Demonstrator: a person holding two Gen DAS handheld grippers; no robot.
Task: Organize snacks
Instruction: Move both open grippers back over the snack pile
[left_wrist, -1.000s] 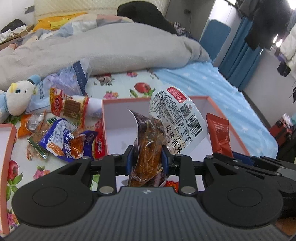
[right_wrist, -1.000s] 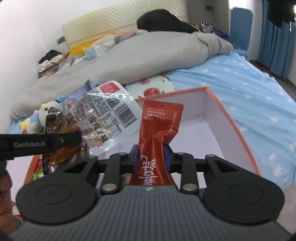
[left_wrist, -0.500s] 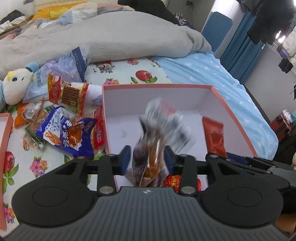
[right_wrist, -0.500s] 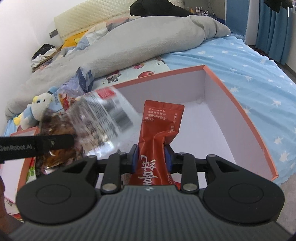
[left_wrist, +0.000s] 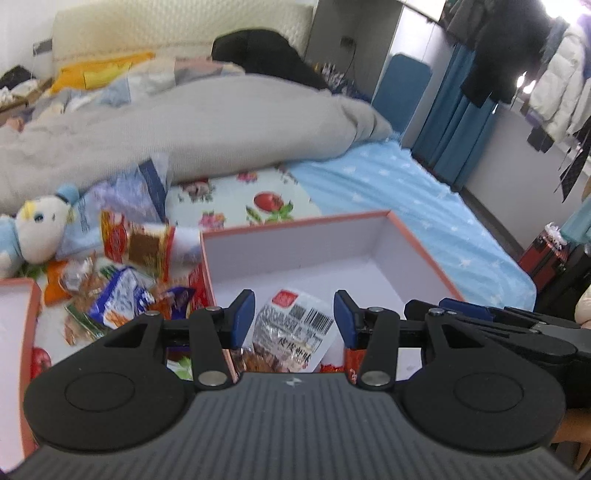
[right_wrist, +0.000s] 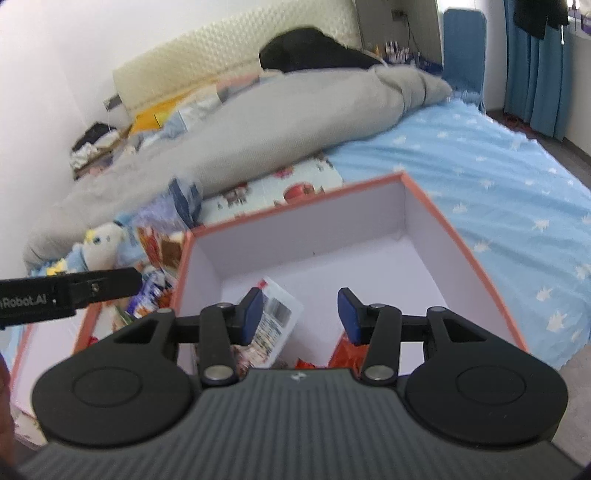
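both grippers, left gripper (left_wrist: 293, 315) and right gripper (right_wrist: 301, 314), gape (holding nothing); 2 packets lie in box (right_wrist: 458, 251).

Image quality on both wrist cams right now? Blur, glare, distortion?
Left wrist: snack pile and plush toy smeared by motion blur, window blown out at upper right, fisheye bends the orange box rim. Right wrist: whole background soft, grey blanket blurred; open right claw stays sharp.

Far half of the orange-rimmed box (right_wrist: 461, 236) floor bare and reachable from above, clear barcode packet (left_wrist: 295, 332) and red pouch (right_wrist: 343, 350) filling its near end, loose snack pile (left_wrist: 122, 295) crowding the left wall.
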